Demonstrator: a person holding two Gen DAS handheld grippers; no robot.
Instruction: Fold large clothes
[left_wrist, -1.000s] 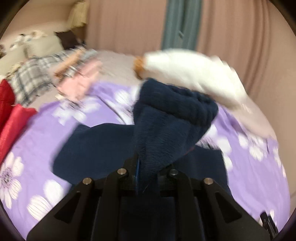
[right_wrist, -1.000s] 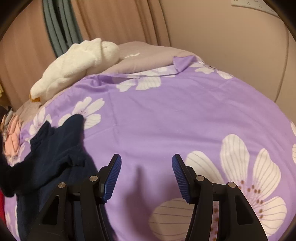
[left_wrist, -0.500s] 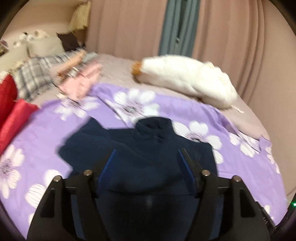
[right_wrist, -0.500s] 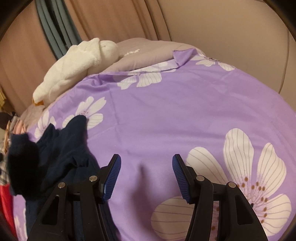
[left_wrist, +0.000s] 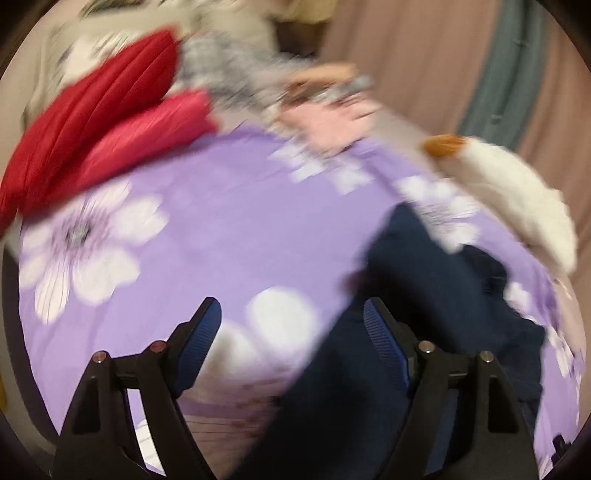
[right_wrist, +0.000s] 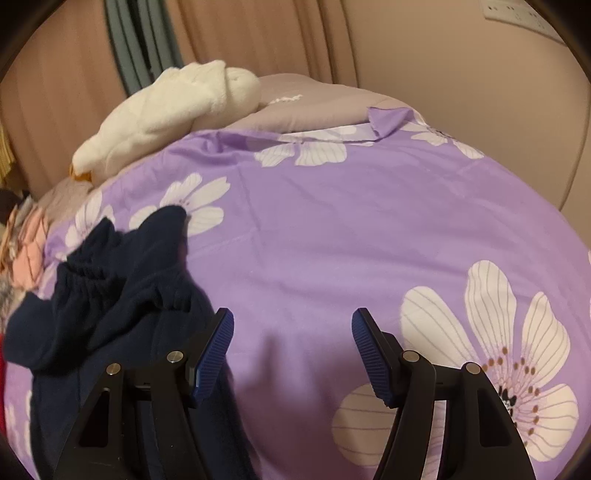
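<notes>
A dark navy fleece garment (left_wrist: 436, 302) lies on the purple flowered bedspread (left_wrist: 229, 236). In the left wrist view it sits at the right, under the right finger. My left gripper (left_wrist: 291, 325) is open and empty, over the bedspread just left of the garment. In the right wrist view the garment (right_wrist: 110, 295) lies bunched at the left with its ribbed cuffs showing. My right gripper (right_wrist: 291, 343) is open and empty above bare bedspread (right_wrist: 332, 229), to the right of the garment.
A white plush toy (right_wrist: 166, 114) lies at the far edge of the bed and also shows in the left wrist view (left_wrist: 517, 192). Red padded clothing (left_wrist: 96, 129), a plaid item (left_wrist: 229, 70) and pink clothes (left_wrist: 332, 118) lie at the far left. Curtains (right_wrist: 258, 37) hang behind.
My left gripper opened and dropped the navy garment onto the bed, then swung left, so the garment now sits at the right of its view. The right gripper barely moved.
</notes>
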